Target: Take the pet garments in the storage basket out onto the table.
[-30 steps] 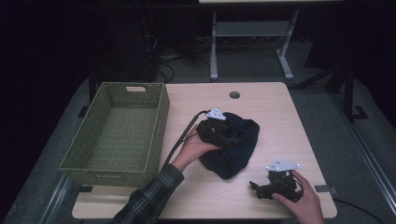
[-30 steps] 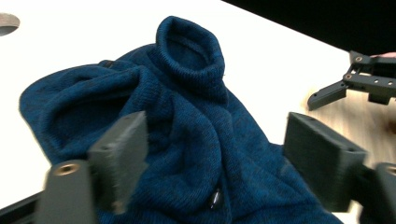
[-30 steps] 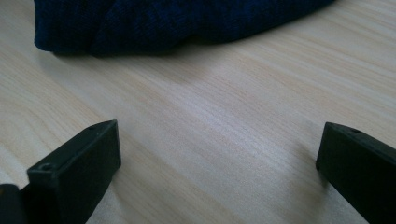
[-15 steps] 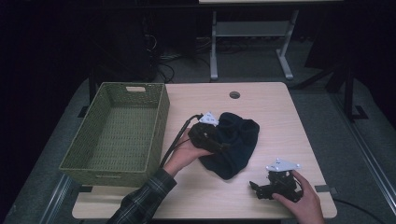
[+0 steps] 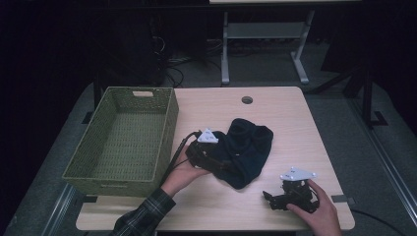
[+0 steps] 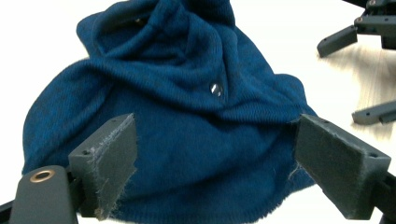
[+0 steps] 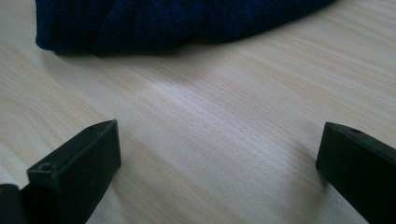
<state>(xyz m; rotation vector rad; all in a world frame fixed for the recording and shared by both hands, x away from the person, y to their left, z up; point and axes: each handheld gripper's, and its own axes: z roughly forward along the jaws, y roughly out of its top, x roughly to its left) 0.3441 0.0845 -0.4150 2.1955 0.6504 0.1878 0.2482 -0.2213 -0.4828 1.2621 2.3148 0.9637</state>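
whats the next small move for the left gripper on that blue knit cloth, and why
Probably ease the left gripper down and close it on the crumpled dark blue knit cloth. Its jaws stand wide open on either side of the cloth's near edge, gripping nothing yet, and the green woven basket sits beside it.

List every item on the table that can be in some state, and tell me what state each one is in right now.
Dark blue knit garment: crumpled in a heap on the table, not gripped.
Green woven basket: upright, empty.
Left gripper: open, fingers spread either side of the garment's near edge.
Right gripper: open, low over bare wood, apart from the garment.
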